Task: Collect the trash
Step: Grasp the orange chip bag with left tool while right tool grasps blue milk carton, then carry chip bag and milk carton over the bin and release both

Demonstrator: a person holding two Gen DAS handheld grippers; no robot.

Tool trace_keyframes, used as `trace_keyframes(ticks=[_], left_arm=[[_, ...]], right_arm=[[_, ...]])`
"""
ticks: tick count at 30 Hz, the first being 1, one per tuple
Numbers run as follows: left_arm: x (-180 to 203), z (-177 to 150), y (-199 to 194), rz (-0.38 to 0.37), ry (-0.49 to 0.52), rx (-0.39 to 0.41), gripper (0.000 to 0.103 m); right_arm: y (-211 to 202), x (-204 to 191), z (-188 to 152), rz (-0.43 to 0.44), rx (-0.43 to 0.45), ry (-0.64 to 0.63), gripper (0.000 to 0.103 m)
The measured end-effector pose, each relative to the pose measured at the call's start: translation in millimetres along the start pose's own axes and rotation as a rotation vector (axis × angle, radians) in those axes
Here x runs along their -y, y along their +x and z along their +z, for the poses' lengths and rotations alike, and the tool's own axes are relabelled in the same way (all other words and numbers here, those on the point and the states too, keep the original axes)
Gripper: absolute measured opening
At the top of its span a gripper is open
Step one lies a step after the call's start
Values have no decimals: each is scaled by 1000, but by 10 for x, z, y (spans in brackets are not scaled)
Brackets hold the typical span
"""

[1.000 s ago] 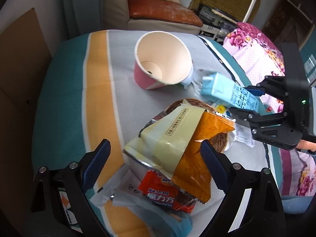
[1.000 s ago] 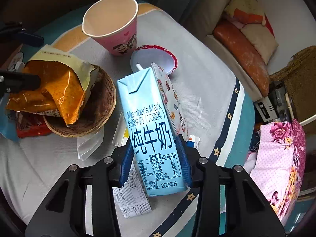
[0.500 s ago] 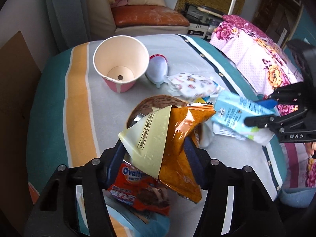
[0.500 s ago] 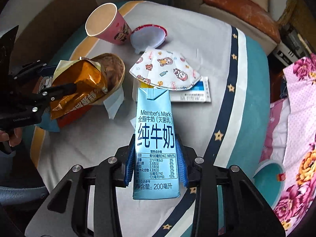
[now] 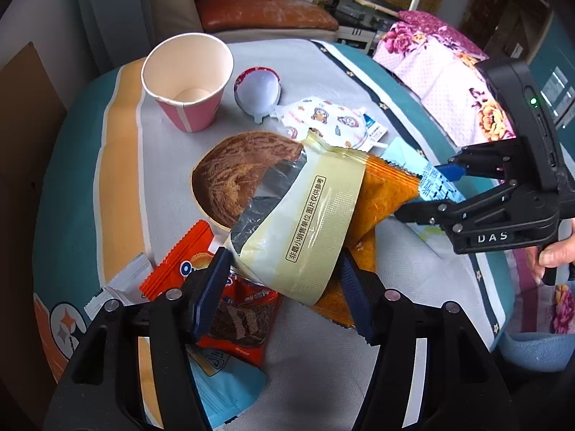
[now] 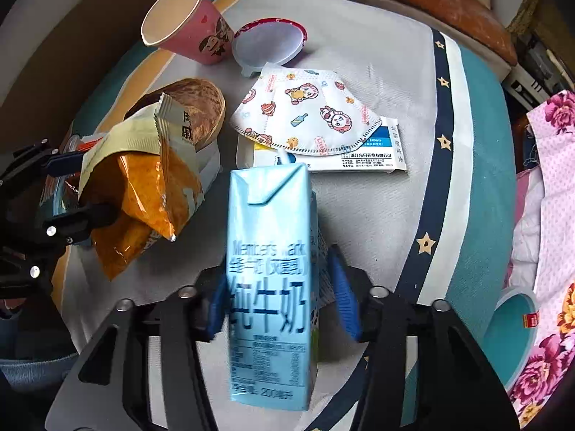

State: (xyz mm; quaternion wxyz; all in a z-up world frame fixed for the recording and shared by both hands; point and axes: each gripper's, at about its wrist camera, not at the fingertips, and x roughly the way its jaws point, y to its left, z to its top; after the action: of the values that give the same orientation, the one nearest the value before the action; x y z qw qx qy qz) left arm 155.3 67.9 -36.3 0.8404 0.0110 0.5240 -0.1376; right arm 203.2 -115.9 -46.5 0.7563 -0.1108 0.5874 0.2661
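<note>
Through my left wrist camera, my left gripper [image 5: 284,287] is closed partway on a torn snack bag [image 5: 309,222], cream on one face and orange on the other, with both blue pads pressed against its lower end. A boxed line of Chinese print runs up the cream strip; I cannot read it surely. The bag hangs over a brown woven bowl [image 5: 237,172]. Beneath my fingers lies an orange-red wrapper [image 5: 230,309] showing chocolate pieces and a white "O". Farther off stand a pink paper cup [image 5: 188,82] and a red-rimmed plastic lid [image 5: 257,89]. My right gripper [image 5: 424,194] shows at the right edge, marked "DAS", its tips on either side of the pale blue carton.

Through my right wrist camera, my right gripper [image 6: 284,305] stands fairly wide. The milk carton [image 6: 269,287] touches my left pad; a gap shows at the other pad. Its blurred print reads "Member's Mark", then "纯牛奶", and "200" near the bottom. Beyond it a cartoon-printed face mask [image 6: 305,115] lies on a white tablet box [image 6: 359,158] marked "Tablets".
</note>
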Motion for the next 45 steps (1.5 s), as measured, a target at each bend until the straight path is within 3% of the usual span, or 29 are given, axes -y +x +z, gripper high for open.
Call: trace_keyframes(ticks=[4,6,11,23,32,37,45], left_arm=[[47,5,-1,27,-13,9,62],[88,-5,-49,23,-16,21,48],[215,-29,-198,22,-46,59,38],[799,81,-418,-32,-11,92,38],[1766,425,-131,-136,123,61,38],[2413,606,142,-190,209,24,38],[3257,729,614,-221,308,-57,38]], right_arm=[[-158,120,-106,17,42,49,34],[-253,193,-187,23,59,73,34],[-481,367,-375,41,116,137,34],[-1082,908,-795,52,272,281,34],[-1616,1809,-1521,-51,395,494,34],[-1765,2198,-1911,-108,417,575,34],[-1811,2655,-2329,-119,436,665,34]])
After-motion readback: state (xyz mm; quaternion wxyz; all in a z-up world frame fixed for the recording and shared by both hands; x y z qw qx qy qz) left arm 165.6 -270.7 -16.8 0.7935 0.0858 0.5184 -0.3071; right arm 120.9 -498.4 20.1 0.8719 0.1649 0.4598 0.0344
